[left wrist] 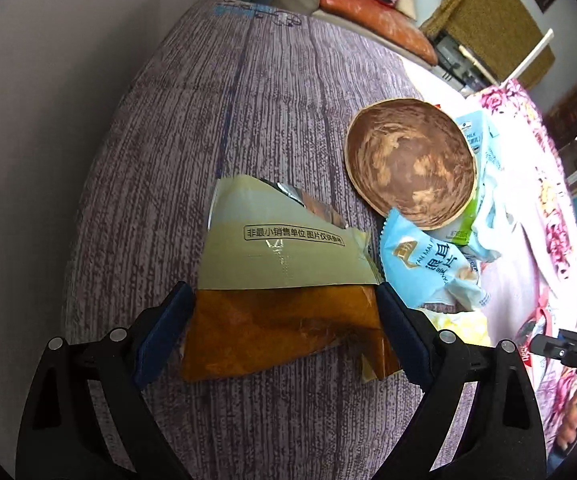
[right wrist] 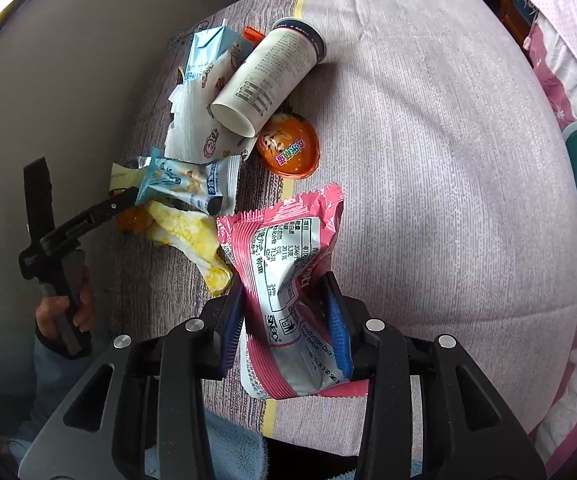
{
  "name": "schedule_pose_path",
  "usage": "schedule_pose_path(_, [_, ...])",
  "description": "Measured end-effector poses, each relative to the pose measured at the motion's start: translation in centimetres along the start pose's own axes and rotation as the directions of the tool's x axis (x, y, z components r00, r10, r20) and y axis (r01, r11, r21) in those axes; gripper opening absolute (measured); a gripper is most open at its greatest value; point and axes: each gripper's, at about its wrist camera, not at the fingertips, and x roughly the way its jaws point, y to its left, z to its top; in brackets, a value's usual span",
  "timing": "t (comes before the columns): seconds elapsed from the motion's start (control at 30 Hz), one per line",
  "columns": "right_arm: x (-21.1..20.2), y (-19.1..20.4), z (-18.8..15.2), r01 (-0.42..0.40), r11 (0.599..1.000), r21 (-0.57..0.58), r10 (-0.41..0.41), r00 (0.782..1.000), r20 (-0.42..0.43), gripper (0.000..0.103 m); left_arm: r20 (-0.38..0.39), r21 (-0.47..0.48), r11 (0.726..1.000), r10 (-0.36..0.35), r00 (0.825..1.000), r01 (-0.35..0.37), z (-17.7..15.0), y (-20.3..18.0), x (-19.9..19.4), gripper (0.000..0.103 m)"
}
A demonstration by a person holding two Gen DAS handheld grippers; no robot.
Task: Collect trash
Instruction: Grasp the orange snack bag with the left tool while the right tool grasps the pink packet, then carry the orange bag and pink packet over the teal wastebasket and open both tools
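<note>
The right tool [right wrist: 284, 320] is clamping a pink snack wrapper [right wrist: 284, 264] and holding it above the bed [right wrist: 428, 140], the wrapper crumpled between the blue pads. The left tool [left wrist: 284, 328] is standing wide apart around a gold-and-amber wrapper [left wrist: 284, 300] lying flat on the bedcover, its pads beside the edges but not visibly pressing. More trash is lying nearby: a brown-swirled paper lid [left wrist: 410, 164], a light-blue packet [left wrist: 424, 268], a paper cup [right wrist: 268, 76] and an orange capsule lid [right wrist: 290, 148]. The thin, flat foil may be slipping out as the left tool closes, or the bedcover may be bunching up with it.
</note>
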Motion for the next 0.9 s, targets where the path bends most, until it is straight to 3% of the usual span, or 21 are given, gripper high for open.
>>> schedule_pose_path(0.1, [0.0,-0.1,0.2,0.001,1.000,0.005,-0.001,1.000,0.006,0.037,0.046,0.021,1.000,0.015,0.999,-0.016,-0.7,-0.3,-1.0,0.076])
schedule_pose_path(0.17, [-0.2,-0.4,0.1,-0.002,1.000,0.008,0.002,1.000,0.009,0.037,0.066,0.022,1.000,0.015,0.998,-0.016,-1.2,-0.4,-1.8,0.072])
schedule_pose_path(0.47, [-0.6,-1.5,0.1,-0.016,0.999,0.033,0.015,0.999,0.030,0.037,0.146,-0.050,0.999,-0.005,0.989,0.013,-2.7,0.5,-6.1,0.070])
schedule_pose_path(0.7, [-2.3,-2.9,-0.1,-0.035,0.998,0.060,0.031,0.996,0.080,0.037,0.192,0.060,0.998,-0.048,0.980,0.038,-2.9,-4.3,-9.0,0.070])
schedule_pose_path(0.9, [-4.5,-5.2,-0.1,-0.039,0.994,0.102,0.025,0.990,0.137,0.037,0.168,0.165,0.982,-0.118,0.979,0.090,-2.3,-10.3,-8.1,0.071])
